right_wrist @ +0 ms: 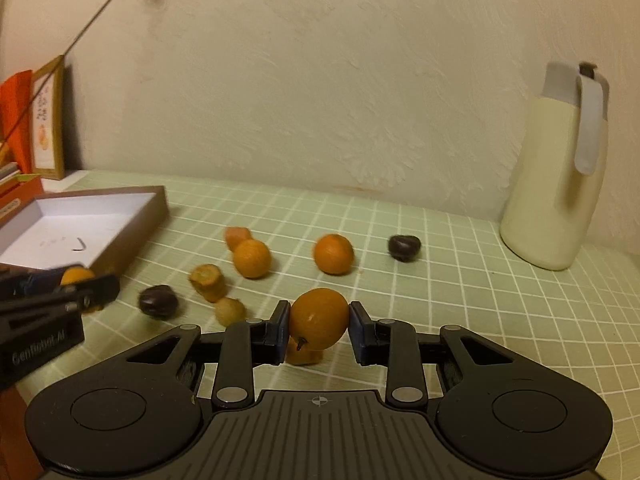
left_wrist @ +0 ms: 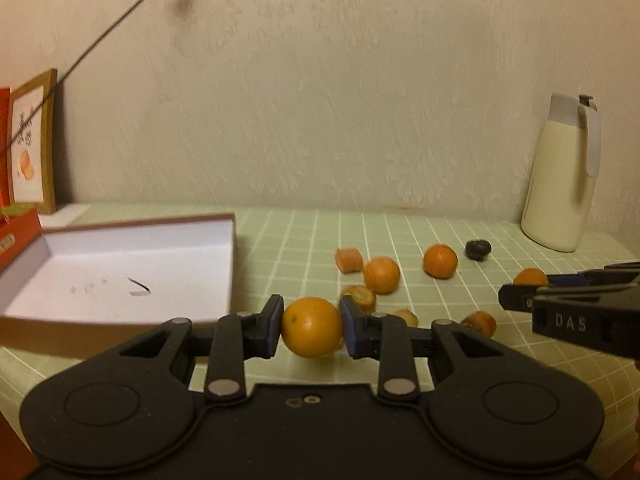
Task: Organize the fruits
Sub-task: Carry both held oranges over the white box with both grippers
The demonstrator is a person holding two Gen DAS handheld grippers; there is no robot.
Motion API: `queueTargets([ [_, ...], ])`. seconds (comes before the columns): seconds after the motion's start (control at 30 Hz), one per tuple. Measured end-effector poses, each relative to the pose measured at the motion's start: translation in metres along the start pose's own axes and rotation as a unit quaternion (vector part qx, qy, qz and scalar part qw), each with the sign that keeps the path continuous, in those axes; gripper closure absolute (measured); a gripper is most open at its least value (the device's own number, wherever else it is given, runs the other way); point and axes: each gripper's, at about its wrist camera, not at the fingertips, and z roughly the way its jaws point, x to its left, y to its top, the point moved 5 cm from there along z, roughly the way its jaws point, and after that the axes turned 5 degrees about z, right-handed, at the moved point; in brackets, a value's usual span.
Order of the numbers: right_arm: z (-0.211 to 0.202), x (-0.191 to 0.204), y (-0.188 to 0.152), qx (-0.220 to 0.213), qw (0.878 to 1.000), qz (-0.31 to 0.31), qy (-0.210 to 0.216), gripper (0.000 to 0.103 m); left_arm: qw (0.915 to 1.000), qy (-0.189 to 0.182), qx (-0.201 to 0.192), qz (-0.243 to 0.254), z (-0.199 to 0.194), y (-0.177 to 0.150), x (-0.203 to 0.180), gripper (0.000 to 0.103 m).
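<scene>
Holding one small orange fruit each, the left gripper [left_wrist: 311, 328] is clamped on a round orange [left_wrist: 311, 327] and the right gripper [right_wrist: 319, 322] on a stemmed orange [right_wrist: 319, 319], both apparently lifted clear of the green checked tablecloth [right_wrist: 460, 280]. The step looks like carrying; next each fruit likely needs moving over the open white-lined box [left_wrist: 120, 268] at left and releasing. Beyond lie loose oranges [right_wrist: 333, 253], cut pieces and dark fruits, then a cream jug [right_wrist: 556, 184] against the pale wall.
</scene>
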Motion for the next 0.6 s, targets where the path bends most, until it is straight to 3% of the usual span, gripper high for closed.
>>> queueTargets([
  [0.37,-0.016,0.067,0.026,-0.027,0.996,-0.046,0.065,0.072,0.9985,0.037,-0.033,-0.025,-0.022,0.027,0.054,0.082],
  [0.6,-0.014,0.128,0.045,-0.05,0.988,-0.081,0.124,0.072,0.9942,0.085,-0.046,-0.048,-0.027,0.033,0.105,0.082],
])
